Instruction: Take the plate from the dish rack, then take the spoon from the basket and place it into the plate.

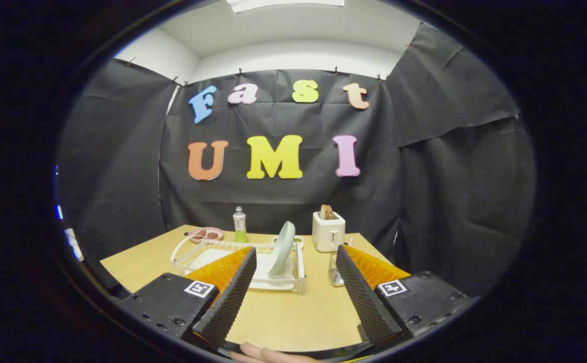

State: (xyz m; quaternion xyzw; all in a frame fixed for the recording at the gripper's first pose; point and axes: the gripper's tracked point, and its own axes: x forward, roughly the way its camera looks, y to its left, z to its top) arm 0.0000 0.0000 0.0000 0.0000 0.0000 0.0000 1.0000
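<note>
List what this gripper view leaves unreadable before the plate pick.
- Spoon: the basket is half hidden behind one of the open jaws of the gripper; its contents are too small.
- Dish rack: near corner covered by the other one.
- Plate: stands edge-on, face unseen.
- Pink dish: contents too small.

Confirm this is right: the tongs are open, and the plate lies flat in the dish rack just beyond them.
Not quite. In the gripper view the tongs are open, but the plate stands on edge in the dish rack just beyond them, not flat.
</note>
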